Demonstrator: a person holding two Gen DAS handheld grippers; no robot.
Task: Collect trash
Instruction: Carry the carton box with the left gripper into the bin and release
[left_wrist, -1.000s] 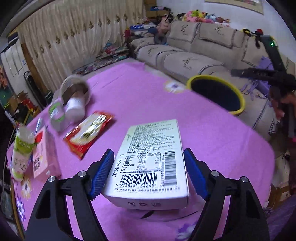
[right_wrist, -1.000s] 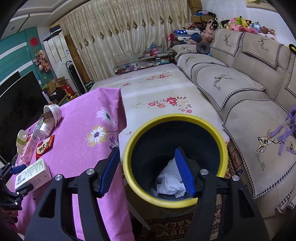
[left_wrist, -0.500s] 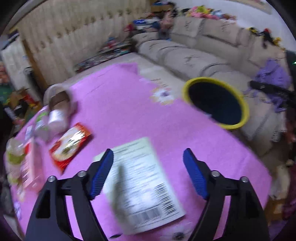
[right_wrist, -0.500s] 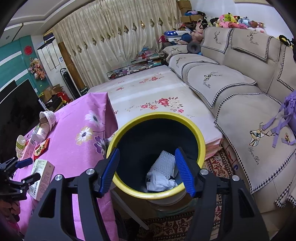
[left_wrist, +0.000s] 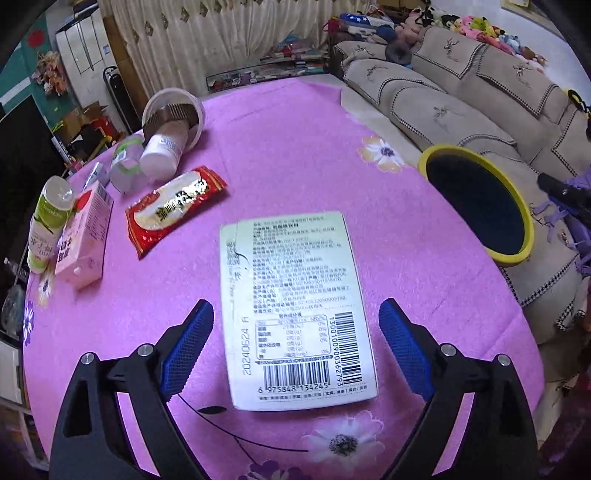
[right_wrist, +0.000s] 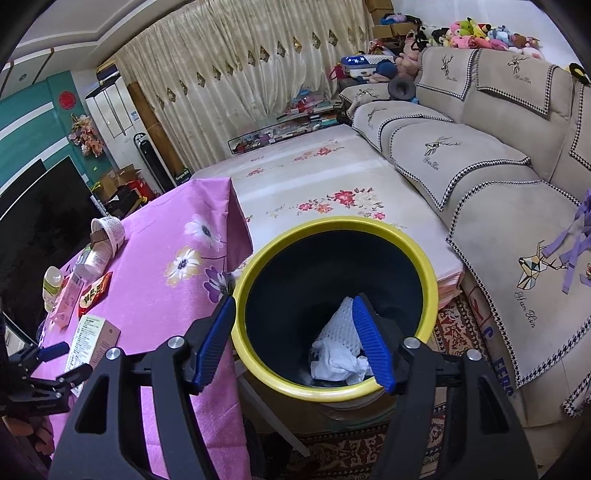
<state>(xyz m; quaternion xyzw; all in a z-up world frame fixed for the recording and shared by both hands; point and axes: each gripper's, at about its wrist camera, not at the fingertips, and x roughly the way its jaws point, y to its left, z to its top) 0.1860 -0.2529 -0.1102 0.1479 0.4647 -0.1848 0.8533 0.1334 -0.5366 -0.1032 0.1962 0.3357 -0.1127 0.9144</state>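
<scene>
My left gripper (left_wrist: 295, 354): fingers just spread wide, box (left_wrist: 295, 310) lay loose between them on desk (left_wrist: 295, 147) | my right gripper (right_wrist: 295, 343): fingers apart, empty, over bin (right_wrist: 258, 266)

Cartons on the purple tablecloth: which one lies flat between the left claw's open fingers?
The white barcode carton, lying label-up between the left claw fingers. The pink carton sits away at the table's left edge.

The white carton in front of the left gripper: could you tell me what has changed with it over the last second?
The left gripper has just been opening its jaws. The white carton, a second ago raised between the pads, now lies flat on the pink tablecloth, touching neither pad. The right gripper is open over the yellow-rimmed bin, as before; the wrapper and cups stayed put.
</scene>
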